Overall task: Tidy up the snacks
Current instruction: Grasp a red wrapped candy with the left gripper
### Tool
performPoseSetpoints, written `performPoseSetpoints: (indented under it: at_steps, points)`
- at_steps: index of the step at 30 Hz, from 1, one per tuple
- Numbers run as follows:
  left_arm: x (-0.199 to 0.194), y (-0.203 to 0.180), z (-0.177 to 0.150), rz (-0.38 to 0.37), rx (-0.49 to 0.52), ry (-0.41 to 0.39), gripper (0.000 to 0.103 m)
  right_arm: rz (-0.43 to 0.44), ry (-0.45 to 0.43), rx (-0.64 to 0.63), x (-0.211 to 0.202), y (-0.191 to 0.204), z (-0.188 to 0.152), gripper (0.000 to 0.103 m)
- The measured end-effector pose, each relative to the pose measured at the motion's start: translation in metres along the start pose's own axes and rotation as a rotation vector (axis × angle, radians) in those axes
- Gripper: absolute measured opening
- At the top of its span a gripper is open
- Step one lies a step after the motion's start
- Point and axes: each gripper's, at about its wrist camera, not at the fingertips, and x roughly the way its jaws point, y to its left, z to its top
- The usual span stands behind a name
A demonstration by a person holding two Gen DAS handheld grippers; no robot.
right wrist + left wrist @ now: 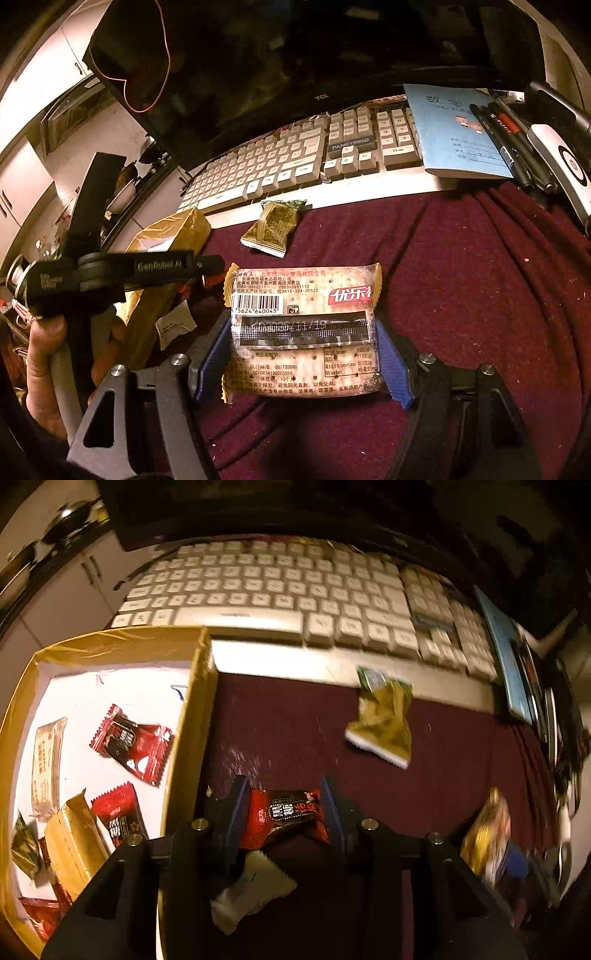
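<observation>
Your left gripper (284, 812) jaws pinch a crinkly red-and-black foil candy wrapper (288, 818); right gripper (303, 350) jaws clamp a flat clear-film cracker packet (301, 332). Mid-sort, I judge. Next: carry left to the tape-edged cardboard box (192, 701). Green pouch (382, 720) lies ahead on the bench.

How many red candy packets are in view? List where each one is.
4: one between the left gripper fingers; two in the box, middle and lower; a red wrapper, partly hidden, at its bottom corner.
</observation>
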Motion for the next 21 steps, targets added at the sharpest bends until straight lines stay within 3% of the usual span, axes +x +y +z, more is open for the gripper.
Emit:
performPoseSetpoints:
  at_steps: [6,11,14,19,21]
  points:
    - [-0.017,0.003,-0.013,-0.212,0.022,0.049,0.038,0.002,-0.004,0.008,-0.001,-0.001,0.0,0.073]
    - [-0.017,0.007,-0.002,-0.225,0.018,0.015,0.038,0.007,-0.033,0.059,-0.008,-0.01,0.0,0.073]
    - [-0.004,-0.004,-0.001,-0.215,0.089,0.035,0.038,0.01,-0.041,0.097,-0.01,-0.016,0.001,0.073]
    - [-0.01,-0.004,-0.019,-0.345,0.09,0.12,0.038,0.023,-0.048,0.112,-0.012,-0.019,0.001,0.073]
    - [-0.016,-0.005,-0.023,-0.365,0.081,0.13,0.038,0.022,-0.05,0.109,-0.012,-0.018,0.001,0.073]
